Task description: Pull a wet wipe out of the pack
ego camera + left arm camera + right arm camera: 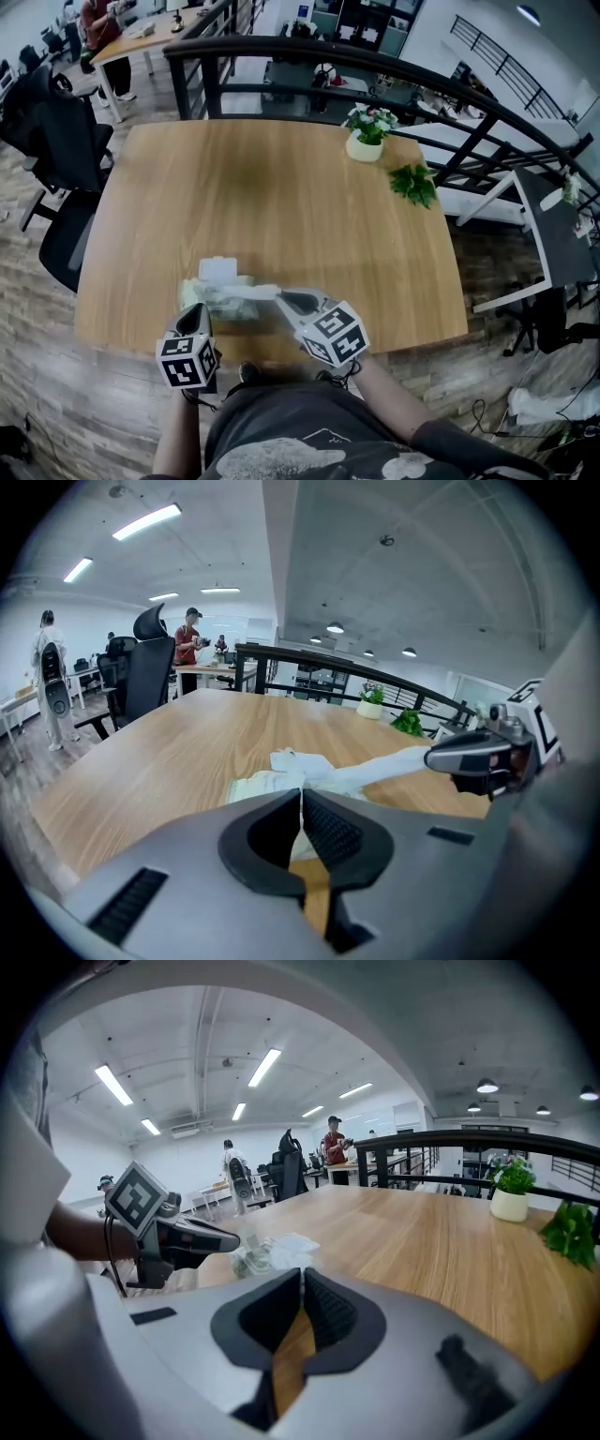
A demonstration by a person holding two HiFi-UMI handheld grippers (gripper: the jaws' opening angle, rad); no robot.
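Observation:
The wet wipe pack (220, 302) lies near the front edge of the wooden table (281, 197), its white lid (217, 270) flipped open. A white wipe (251, 292) stretches from the pack's opening to my right gripper (279, 298), which is shut on the wipe's end. The left gripper view shows the same wipe (375, 766) drawn taut from the pack (258, 785) to the right gripper (429, 758). My left gripper (301, 794) is shut, its tips at the pack's near left edge (195, 312). In the right gripper view the left gripper (234, 1239) hovers beside the pack (258, 1258).
A small potted plant (364, 141) and a green leafy sprig (412, 183) stand at the table's far right. A black railing (375, 66) runs behind the table. Office chairs (56, 141) stand to the left, and people are at desks far back.

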